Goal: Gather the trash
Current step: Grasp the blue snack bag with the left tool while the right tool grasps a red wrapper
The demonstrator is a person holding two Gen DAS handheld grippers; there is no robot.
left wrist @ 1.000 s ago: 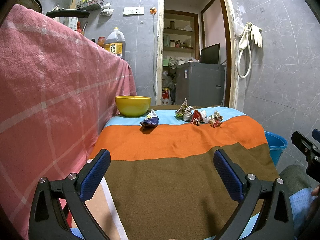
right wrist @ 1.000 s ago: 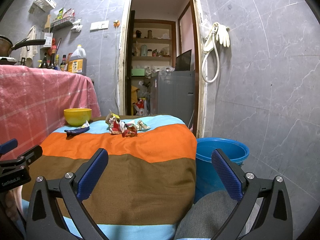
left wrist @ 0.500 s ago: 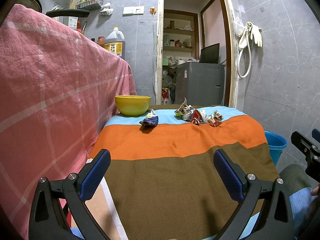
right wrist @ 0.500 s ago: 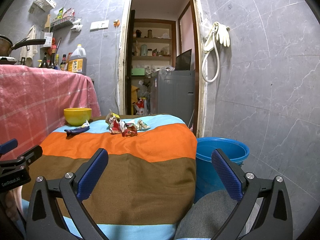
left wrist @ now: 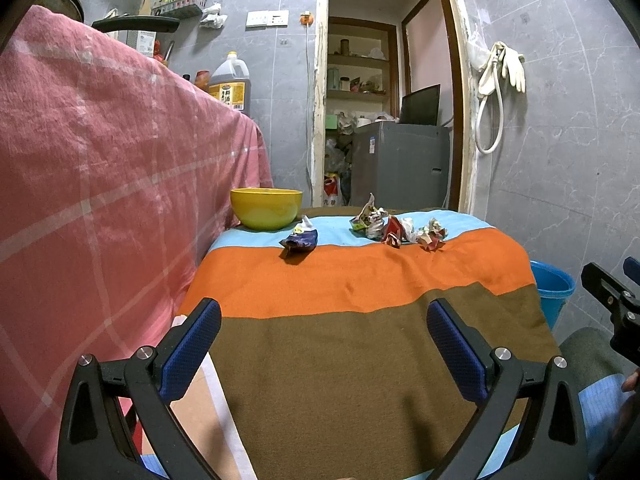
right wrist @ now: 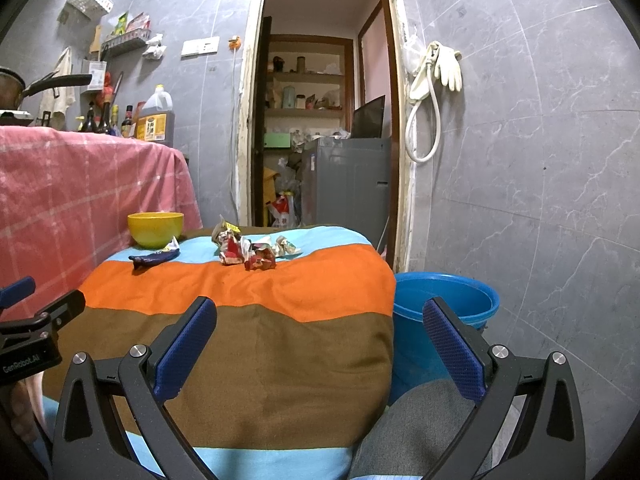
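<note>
Left wrist view: left gripper spread wide, empty, above the near brown band of the striped blanket-covered table. Right gripper likewise spread, empty. Crumpled wrapper trash and dark blue wrapper lie near the far edge; yellow plastic bowl at far-left corner; blue plastic bucket beside the right edge.

Striped orange, brown & blue blanket covers the table. At its far end, L to R: round yellow bowl, then flat dark-blue wrapper just in front & right of it, then cluster of crumpled red-and-white wrappers touching each other. Blue plastic bucket sits on floor off table's right side. Pink checked cloth hangs along left side. Grey cabinet stands behind, through the doorway.
</note>
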